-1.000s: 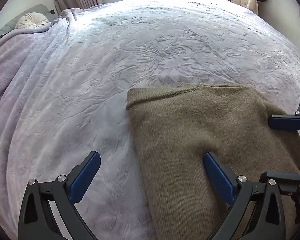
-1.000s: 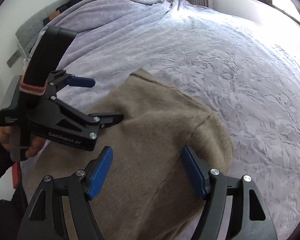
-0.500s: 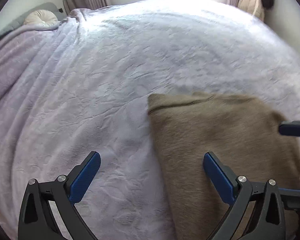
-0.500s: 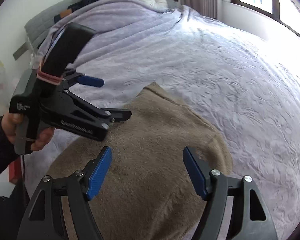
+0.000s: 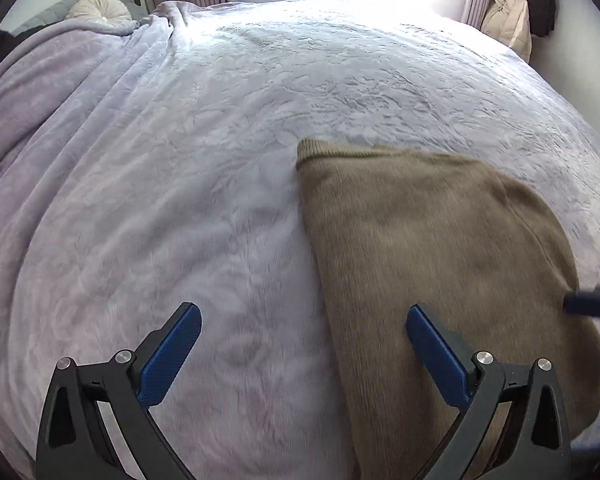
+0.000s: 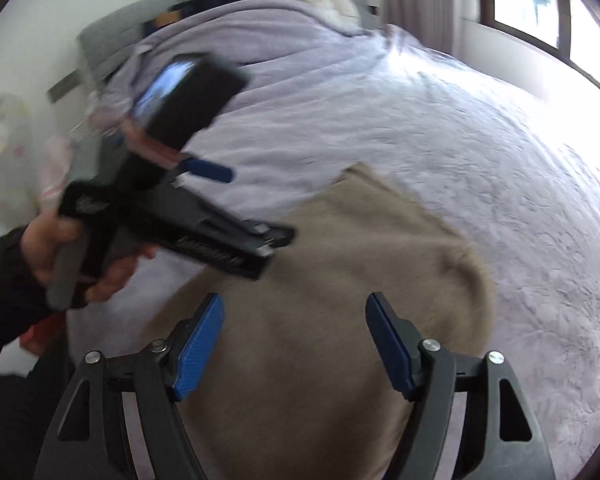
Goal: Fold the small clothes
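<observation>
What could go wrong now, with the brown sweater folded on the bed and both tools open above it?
1. The brown sweater lies at the near side of the lavender blanket; a nudge from either tool might slide it toward the edge.
2. The left tool and right tool hang close together over the sweater, so they could bump.
3. The plush blanket could bunch under the sweater and loosen the fold.

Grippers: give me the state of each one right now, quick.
Left gripper: open, holding nothing, above the blanket.
Right gripper: open, holding nothing, above the brown sweater.
</observation>
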`<state>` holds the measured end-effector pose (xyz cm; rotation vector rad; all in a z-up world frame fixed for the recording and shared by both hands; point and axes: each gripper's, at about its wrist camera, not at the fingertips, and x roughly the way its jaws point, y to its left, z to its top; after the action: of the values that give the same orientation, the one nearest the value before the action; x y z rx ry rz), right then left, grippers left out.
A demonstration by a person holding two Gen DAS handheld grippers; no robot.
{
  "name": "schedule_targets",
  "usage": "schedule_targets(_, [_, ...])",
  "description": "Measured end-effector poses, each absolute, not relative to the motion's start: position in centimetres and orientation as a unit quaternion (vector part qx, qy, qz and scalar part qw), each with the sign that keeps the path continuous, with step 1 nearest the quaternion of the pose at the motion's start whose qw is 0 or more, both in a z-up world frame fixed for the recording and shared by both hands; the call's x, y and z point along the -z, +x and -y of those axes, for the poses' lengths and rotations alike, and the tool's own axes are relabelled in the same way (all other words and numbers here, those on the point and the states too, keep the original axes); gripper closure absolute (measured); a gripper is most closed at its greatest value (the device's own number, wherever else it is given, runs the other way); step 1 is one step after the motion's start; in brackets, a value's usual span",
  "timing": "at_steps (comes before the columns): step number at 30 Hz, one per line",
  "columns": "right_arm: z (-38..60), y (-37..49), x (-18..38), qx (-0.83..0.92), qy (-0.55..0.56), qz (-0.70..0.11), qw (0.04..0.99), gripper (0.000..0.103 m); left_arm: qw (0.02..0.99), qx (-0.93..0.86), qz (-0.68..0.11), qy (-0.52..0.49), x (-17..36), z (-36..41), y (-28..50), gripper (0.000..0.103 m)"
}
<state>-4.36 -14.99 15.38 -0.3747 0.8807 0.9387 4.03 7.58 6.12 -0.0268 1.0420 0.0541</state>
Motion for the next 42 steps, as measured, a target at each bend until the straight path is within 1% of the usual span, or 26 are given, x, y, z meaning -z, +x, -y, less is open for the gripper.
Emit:
schedule_targets(6, [17.1,-8.9,-12.0,-0.410,-0.218,-0.436,0.771,0.025,0.871,-0.027,-0.490,-0.018,-6.4,-7.7,0.7,0.000])
schedule_targets(10, [20.9,-10.2,-11.9,-0.392,-0.180,-0.449,0.783,0.025,0.874,-0.031,-0.484,-0.010,-5.9,-7.9,-1.4,0.000])
schedule_targets(14, [24.1,-11.8,-13.0,-0.346,-0.147,-0.455,0.807,0.025,0.879,-0.023,-0.474,-0.036,-7.0,-7.7,-4.1,0.000])
schedule_targets(18, [26.3,-13.0,-15.5,-0.298,-0.082,-0.415,0.856,0.022,0.891,-0.012,-0.449,-0.059,-8.7,-5.8,-6.4,0.000])
schedule_targets(21, [26.1,-12.3,-16.2,-0.239,-0.084,-0.409,0.877,0.018,0.890,0.001,-0.447,-0.085,-9.3,-4.6,-6.6,0.000])
schedule_targets(23, [25.0,-11.3,-15.7,-0.211,-0.107,-0.427,0.873,0.016,0.893,-0.005,-0.442,-0.084,-9.4,-3.9,-6.5,0.000])
schedule_targets(26, [23.7,-10.6,-14.3,-0.200,-0.125,-0.444,0.865,0.015,0.896,-0.029,-0.438,-0.065,-8.9,-2.8,-6.7,0.000])
schedule_targets(30, [23.1,-11.0,-13.1,-0.192,-0.119,-0.464,0.857,0.015,0.896,-0.077,-0.437,-0.001,-8.2,-1.1,-7.1,0.000])
schedule_targets(37, [22.7,-11.6,-12.0,-0.157,-0.111,-0.485,0.853,0.015,0.894,-0.091,-0.438,0.003,-8.1,-0.3,-7.8,0.000])
schedule_targets(42, [22.6,-12.0,-12.1,-0.150,-0.117,-0.489,0.851,0.015,0.881,-0.084,-0.465,-0.016,-7.2,-0.3,-8.0,0.000])
